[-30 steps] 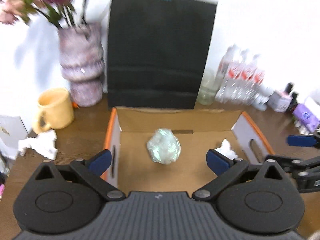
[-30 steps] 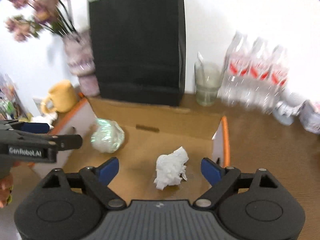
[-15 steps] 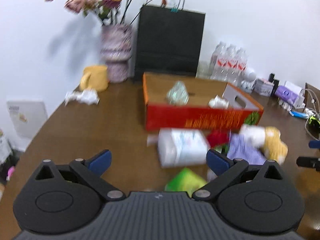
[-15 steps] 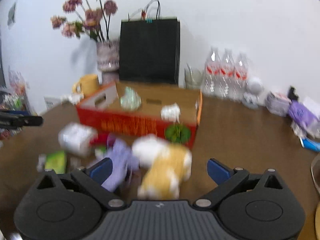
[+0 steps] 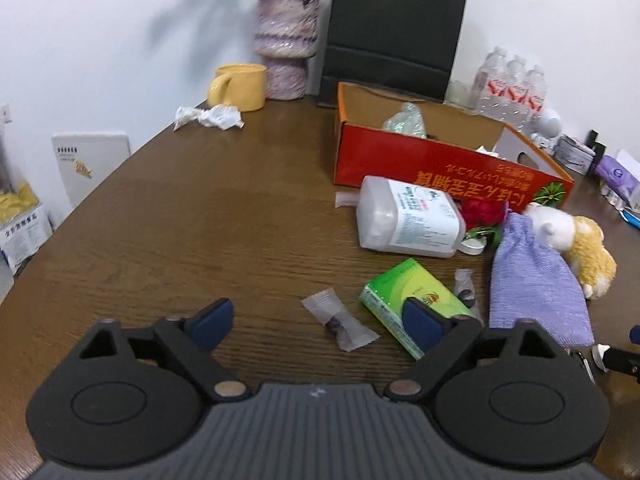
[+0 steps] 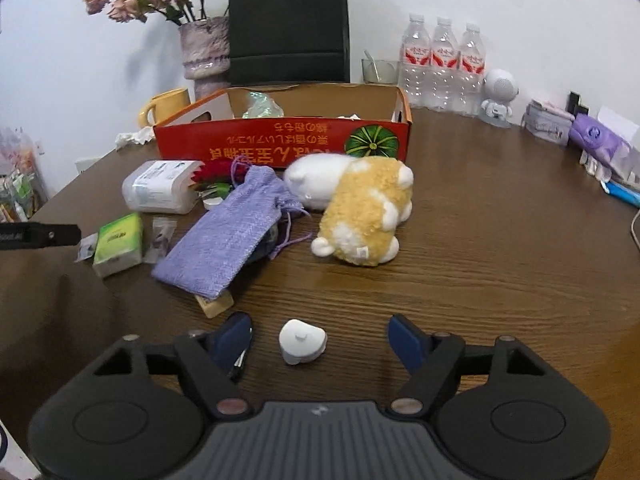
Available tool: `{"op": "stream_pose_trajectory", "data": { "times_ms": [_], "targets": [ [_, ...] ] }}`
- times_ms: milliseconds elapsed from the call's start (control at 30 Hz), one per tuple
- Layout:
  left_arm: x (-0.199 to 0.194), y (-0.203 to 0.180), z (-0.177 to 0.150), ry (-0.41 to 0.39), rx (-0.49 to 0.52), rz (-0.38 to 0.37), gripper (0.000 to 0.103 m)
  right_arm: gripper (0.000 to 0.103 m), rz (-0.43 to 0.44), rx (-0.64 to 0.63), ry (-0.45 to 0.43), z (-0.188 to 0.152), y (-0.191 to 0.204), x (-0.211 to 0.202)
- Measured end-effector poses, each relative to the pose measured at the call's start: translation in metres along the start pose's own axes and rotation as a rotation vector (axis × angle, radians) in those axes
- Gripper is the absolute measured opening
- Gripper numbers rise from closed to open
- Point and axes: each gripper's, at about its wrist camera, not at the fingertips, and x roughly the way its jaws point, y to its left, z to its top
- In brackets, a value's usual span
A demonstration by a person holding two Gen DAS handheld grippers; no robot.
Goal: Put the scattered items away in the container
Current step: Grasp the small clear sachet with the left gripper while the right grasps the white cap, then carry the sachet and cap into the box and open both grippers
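A red cardboard box [image 5: 448,164] [image 6: 280,146] stands on the brown table and holds a clear crumpled wrapper [image 5: 402,120] and white tissue. In front of it lie a white plastic bottle [image 5: 408,216], a green packet [image 5: 416,300] [image 6: 118,242], a purple knitted pouch [image 5: 536,280] [image 6: 228,240], a yellow-white plush toy [image 6: 360,204] and a clear candy wrapper [image 5: 340,322]. My left gripper [image 5: 316,320] is open and empty above the candy wrapper. My right gripper [image 6: 320,334] is open, with a small white cap [image 6: 302,340] lying between its fingers.
At the back stand a black paper bag [image 5: 394,32], a purple vase [image 5: 286,40], a yellow mug [image 5: 240,86], water bottles [image 6: 440,64] and a white figurine [image 6: 498,96]. Crumpled tissue [image 5: 210,116] lies by the mug. Purple packets [image 6: 596,140] sit at the far right.
Both grippers have pulled back from over the box, low to the near table. The scattered items now lie between them and the box.
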Motion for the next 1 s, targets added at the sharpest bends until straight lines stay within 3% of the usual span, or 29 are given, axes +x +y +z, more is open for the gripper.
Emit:
{"op": "stream_pose_trajectory", "data": {
  "times_ms": [100, 300, 433, 467, 1000],
  "targets": [
    [0.008, 0.0, 0.0, 0.026, -0.019, 0.009, 0.074, 0.063, -0.003, -0.011, 0.005, 0.0, 0.002, -0.001],
    [0.017, -0.012, -0.003, 0.035, 0.023, 0.037, 0.038, 0.052, 0.001, -0.021, 0.023, -0.002, 0.003, 0.001],
    [0.017, -0.02, -0.007, 0.022, 0.086, 0.043, 0.02, 0.03, 0.005, -0.025, 0.051, -0.005, 0.004, 0.005],
    [0.016, -0.021, -0.008, 0.02, 0.094, 0.041, 0.019, 0.025, 0.01, -0.026, 0.048, -0.005, 0.004, 0.004],
    [-0.003, -0.02, -0.005, -0.019, 0.076, 0.002, 0.018, 0.024, 0.04, -0.008, 0.012, -0.003, -0.001, -0.004]
  ]
}}
